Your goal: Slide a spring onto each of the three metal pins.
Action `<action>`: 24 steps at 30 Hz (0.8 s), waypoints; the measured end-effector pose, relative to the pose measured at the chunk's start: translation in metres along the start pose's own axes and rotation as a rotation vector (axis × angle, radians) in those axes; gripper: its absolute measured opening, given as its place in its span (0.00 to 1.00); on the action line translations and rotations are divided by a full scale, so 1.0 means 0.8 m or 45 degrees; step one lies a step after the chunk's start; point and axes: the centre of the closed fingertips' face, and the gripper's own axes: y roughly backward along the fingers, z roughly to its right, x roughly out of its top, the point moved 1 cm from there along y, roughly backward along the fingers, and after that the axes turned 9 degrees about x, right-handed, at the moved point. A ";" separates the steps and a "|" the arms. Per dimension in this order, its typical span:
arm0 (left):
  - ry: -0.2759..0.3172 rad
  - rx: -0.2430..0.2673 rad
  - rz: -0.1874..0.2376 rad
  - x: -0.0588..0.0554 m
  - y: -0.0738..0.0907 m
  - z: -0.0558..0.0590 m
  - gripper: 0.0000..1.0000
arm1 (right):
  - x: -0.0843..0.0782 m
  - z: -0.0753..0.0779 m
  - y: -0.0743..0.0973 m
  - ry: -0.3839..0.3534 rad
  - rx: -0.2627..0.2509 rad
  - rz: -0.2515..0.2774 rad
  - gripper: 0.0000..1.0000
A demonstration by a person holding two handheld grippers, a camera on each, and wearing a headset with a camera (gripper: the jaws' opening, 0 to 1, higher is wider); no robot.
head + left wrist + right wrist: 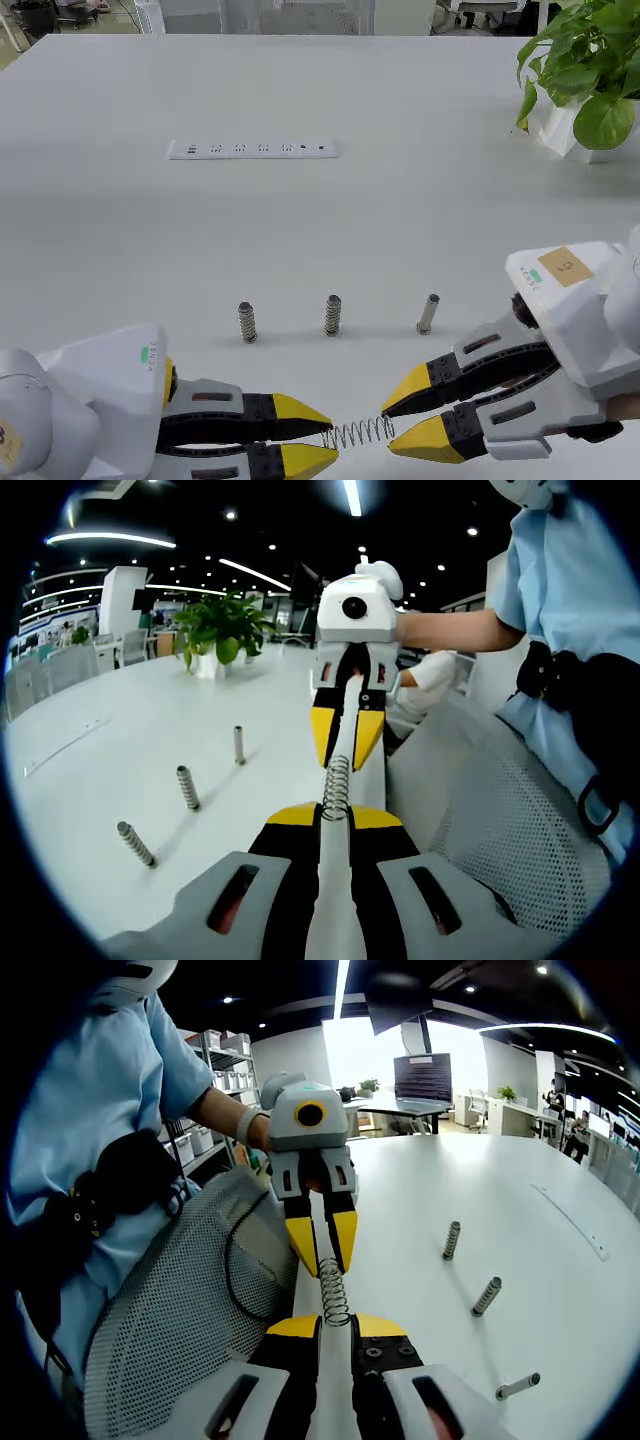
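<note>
The spring (358, 432) hangs level at the bottom centre of the head view, above the bench (400, 200) and stretched between the two tools. The left tool (332, 440), at lower left, is narrowed onto one end. The right tool (388, 430), at lower right, pinches the other, so neither has room to spare.

Just above, three pins stand in a row. The left pin (247, 322) and middle pin (332, 315) already wear springs, and the bare pin (428, 313) on the right leans a little. This looks like the last spring. One tool should let go, and the other must tip the coil upright and thread it down over that pin.

The bench is pale and plain, with a power strip (252, 149) at upper centre and a potted plant (585, 70) at upper right.
</note>
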 end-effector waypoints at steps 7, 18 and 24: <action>0.009 -0.003 -0.002 -0.001 0.000 0.001 0.07 | 0.002 0.000 0.001 0.021 -0.002 -0.005 0.07; 0.039 0.010 -0.052 -0.010 -0.009 -0.001 0.07 | 0.020 0.003 0.005 0.064 -0.026 -0.061 0.06; 0.057 0.004 -0.079 -0.017 -0.015 0.000 0.07 | 0.030 0.003 0.001 0.116 -0.027 -0.121 0.06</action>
